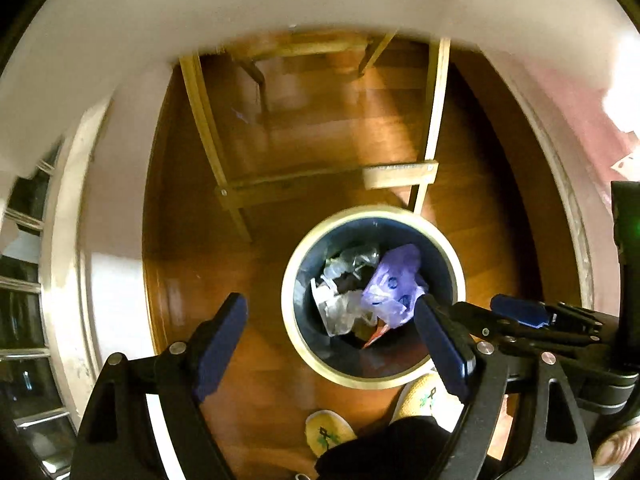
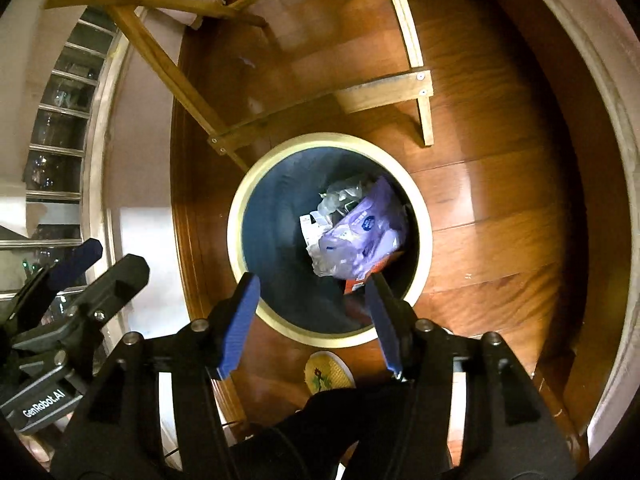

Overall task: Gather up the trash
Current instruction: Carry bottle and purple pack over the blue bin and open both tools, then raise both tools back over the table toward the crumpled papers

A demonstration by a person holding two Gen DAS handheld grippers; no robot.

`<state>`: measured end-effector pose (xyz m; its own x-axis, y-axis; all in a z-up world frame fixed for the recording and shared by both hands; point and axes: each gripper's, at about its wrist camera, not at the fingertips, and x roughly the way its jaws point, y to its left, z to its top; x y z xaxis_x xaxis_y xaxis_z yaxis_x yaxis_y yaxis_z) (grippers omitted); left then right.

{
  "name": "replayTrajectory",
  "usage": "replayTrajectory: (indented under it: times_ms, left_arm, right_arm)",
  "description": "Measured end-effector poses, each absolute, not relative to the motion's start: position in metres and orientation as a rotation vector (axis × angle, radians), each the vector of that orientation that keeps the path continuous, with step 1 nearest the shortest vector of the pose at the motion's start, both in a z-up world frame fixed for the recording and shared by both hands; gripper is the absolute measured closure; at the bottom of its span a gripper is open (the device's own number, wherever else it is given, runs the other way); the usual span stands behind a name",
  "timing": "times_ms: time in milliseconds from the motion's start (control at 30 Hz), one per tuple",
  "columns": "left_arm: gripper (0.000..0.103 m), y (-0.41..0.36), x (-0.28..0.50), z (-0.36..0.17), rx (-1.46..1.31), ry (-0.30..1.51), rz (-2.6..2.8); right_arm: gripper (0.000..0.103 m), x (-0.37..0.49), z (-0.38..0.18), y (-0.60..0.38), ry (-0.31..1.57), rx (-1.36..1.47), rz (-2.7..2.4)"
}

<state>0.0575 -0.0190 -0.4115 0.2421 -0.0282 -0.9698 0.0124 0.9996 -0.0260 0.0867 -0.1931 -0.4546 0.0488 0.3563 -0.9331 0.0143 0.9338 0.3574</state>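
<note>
A round bin [image 1: 294, 344] with a cream rim [image 2: 240, 208] and dark inside stands on the wooden floor below both grippers. Inside lie a crumpled purple packet [image 1: 394, 284] [image 2: 366, 226], clear plastic wrap [image 1: 340, 312] [image 2: 334, 258], a white label and an orange scrap [image 2: 354, 284]. My left gripper [image 1: 330, 328] hangs over the bin's near left edge, jaws wide open and empty. My right gripper [image 2: 312, 304] points down over the bin's near rim, open with nothing between its blue pads. The right gripper [image 1: 520, 312] also shows at the right of the left wrist view.
A wooden folding frame [image 1: 320, 184] [image 2: 384, 88] stands on the floor just beyond the bin. A person's two yellow slippers [image 1: 328, 430] [image 2: 328, 372] and dark trouser leg are at the near side. A white wall and a glass-fronted cabinet [image 2: 60, 120] lie to the left.
</note>
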Motion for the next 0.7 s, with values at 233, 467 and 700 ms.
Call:
replayTrajectory:
  times_ms: [233,467,700]
  left_arm:
    - [0.017,-0.012,0.047,-0.343,-0.015,1.297,-0.023]
    - [0.017,-0.013,0.031,-0.256,-0.014,1.258,-0.044]
    - [0.017,-0.02,0.018,-0.145,-0.003,1.192,-0.067]
  right_arm:
    - [0.05,0.075,-0.392,-0.194,1.481,0.306,0.255]
    - [0.049,0.061,-0.307,-0.198,1.448,0.301,0.265]
    - [0.049,0.05,-0.192,-0.201,1.345,0.247,0.325]
